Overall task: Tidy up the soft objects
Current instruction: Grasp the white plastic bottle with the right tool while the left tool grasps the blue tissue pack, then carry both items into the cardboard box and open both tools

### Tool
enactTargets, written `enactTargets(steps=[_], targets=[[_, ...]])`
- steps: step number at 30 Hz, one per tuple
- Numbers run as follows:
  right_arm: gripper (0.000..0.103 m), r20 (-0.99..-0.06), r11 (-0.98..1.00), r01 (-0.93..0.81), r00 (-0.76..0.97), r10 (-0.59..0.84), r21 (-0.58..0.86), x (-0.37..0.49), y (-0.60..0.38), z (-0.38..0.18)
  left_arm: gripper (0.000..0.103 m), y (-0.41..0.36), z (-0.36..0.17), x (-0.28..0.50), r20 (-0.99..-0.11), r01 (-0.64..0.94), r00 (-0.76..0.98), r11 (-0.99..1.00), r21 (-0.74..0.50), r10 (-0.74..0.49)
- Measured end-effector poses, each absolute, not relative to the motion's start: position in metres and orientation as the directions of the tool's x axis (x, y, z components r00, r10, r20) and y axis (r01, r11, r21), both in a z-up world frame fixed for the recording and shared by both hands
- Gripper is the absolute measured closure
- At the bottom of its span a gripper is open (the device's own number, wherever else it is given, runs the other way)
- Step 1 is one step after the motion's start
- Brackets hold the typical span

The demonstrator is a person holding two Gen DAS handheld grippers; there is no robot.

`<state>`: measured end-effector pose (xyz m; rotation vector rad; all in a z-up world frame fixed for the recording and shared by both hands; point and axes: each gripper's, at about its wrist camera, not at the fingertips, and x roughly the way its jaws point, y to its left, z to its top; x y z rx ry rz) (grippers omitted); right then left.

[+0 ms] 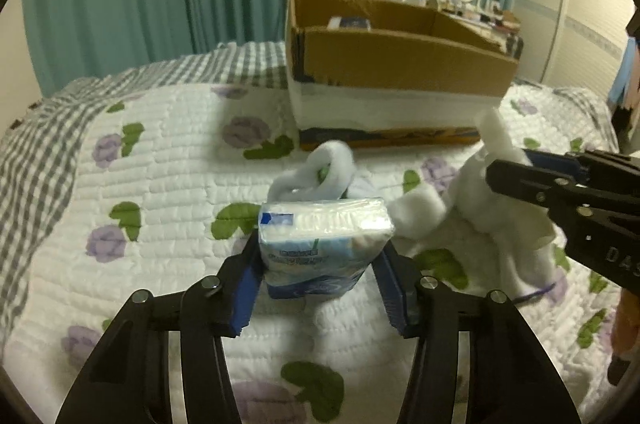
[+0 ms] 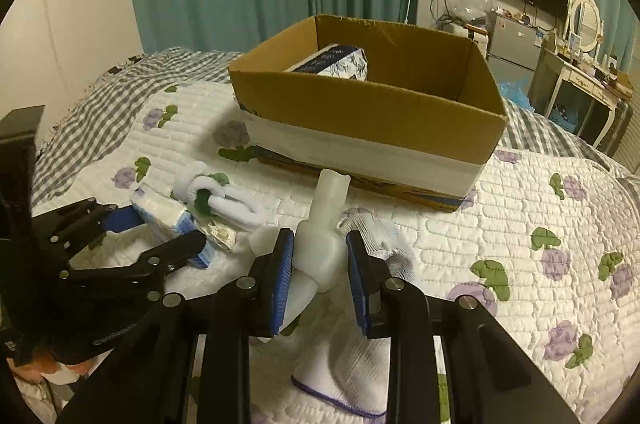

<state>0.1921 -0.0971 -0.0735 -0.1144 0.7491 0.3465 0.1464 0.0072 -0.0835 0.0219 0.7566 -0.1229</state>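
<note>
Both tools grip soft things on the bed, in front of the box.

Left wrist view: the left tool [image 1: 322,264] pinches a tissue pack [image 1: 320,244] between its blue pads, just above the quilt [image 1: 160,184], the box [image 1: 400,64] beyond it. Right wrist view: the right tool [image 2: 318,272] is closed on white cloth [image 2: 320,248] bunched upright; another tissue pack [image 2: 336,62] lies inside the box [image 2: 360,108].

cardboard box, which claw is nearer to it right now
Right, narrowly. The right claw, gripping the white cloth, sits just short of the cardboard box. The left claw holds the tissue pack further back.
</note>
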Motion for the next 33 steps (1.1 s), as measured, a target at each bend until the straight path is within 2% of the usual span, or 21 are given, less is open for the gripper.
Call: enactTargets(steps=[18, 25, 33], targets=[[0.077, -0.628, 0.941, -0.337, 0.736, 0.252, -0.017, 0.119, -0.112, -0.008, 0.052, -0.004, -0.008, 0.062, -0.598, 0.131, 0.788, 0.989, -0.072, -0.148], [0.077, -0.592, 0.940, -0.338, 0.767, 0.246, -0.047, 0.105, -0.118, 0.029, 0.052, -0.009, 0.032, 0.052, -0.535, 0.149, 0.829, 0.986, -0.074, -0.165], [0.077, -0.573, 0.939, -0.338, 0.784, 0.238, -0.072, 0.121, -0.123, 0.051, 0.052, -0.012, 0.058, 0.068, -0.502, 0.157, 0.849, 0.985, -0.066, -0.169]])
